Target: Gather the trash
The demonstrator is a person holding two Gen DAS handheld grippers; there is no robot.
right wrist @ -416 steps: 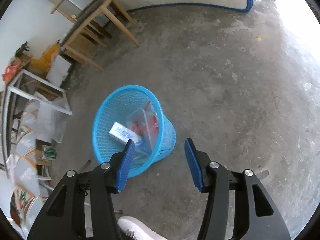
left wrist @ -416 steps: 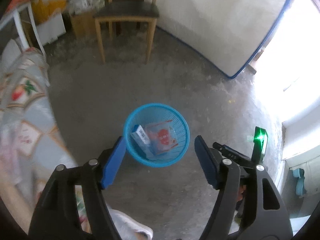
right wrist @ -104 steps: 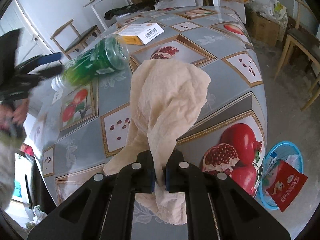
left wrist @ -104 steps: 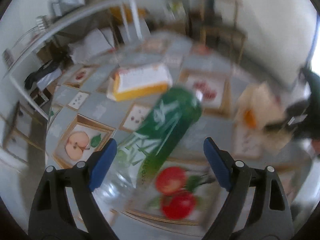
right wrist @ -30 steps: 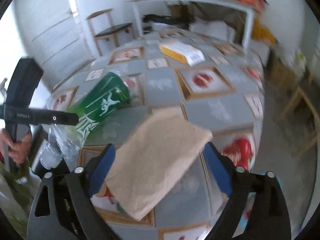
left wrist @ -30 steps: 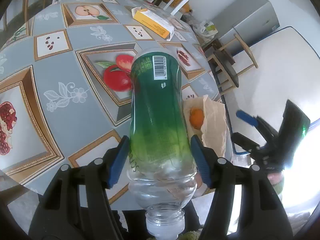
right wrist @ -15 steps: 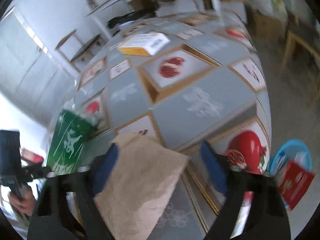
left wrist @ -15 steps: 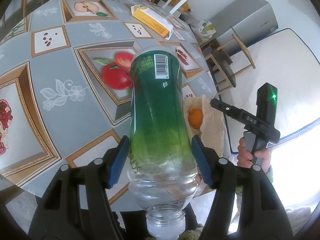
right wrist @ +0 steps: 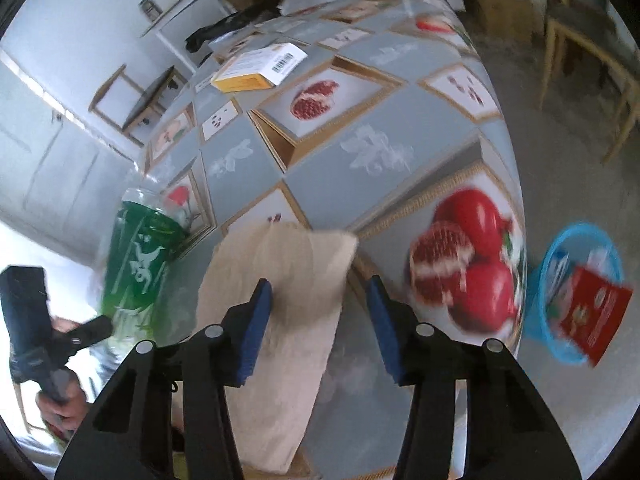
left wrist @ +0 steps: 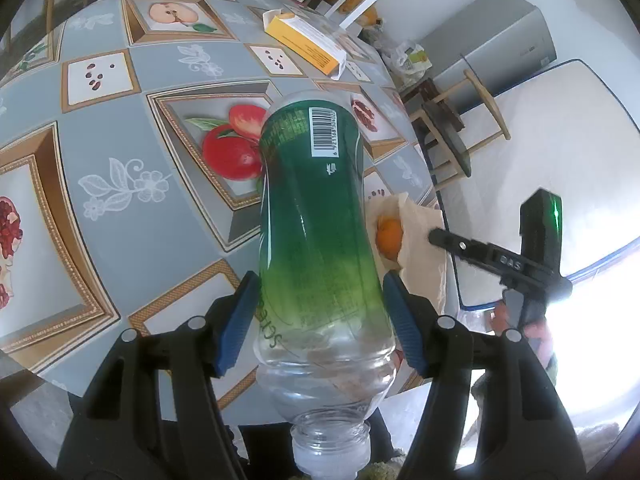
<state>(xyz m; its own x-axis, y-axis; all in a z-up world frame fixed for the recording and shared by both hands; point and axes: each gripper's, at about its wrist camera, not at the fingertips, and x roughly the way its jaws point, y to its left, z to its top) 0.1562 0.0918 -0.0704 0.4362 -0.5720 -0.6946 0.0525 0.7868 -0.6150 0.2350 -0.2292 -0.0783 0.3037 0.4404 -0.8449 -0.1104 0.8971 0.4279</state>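
My left gripper [left wrist: 320, 316] has its blue fingers [left wrist: 236, 320] clamped on the bottle [left wrist: 316, 220], one pad on each side of the lower green part of the label. The bottle points away from the camera, base far, open neck toward me, held above the tabletop [left wrist: 132, 184]. Barcode faces up.

My right gripper [right wrist: 320, 312] hovers over the paper bag [right wrist: 280, 308], which lies flat at the near edge of the tabletop. Its jaws have just been closing; the bag sits under the gap between them, but the fingers [right wrist: 256, 316] stand clear of the paper, so I read them as still apart, gripping nothing. This view is motion-blurred.

From the left wrist I see the bag beside the bottle, with an orange [left wrist: 389, 234] showing at its mouth, and the right gripper reaching in over it.

A yellow-and-white box [right wrist: 260, 66] lies further out on the tabletop, well apart from the bag.

The blue bin [right wrist: 576, 292] stands on the floor past the table corner, with a red packet [right wrist: 592, 308] sticking up out of it.
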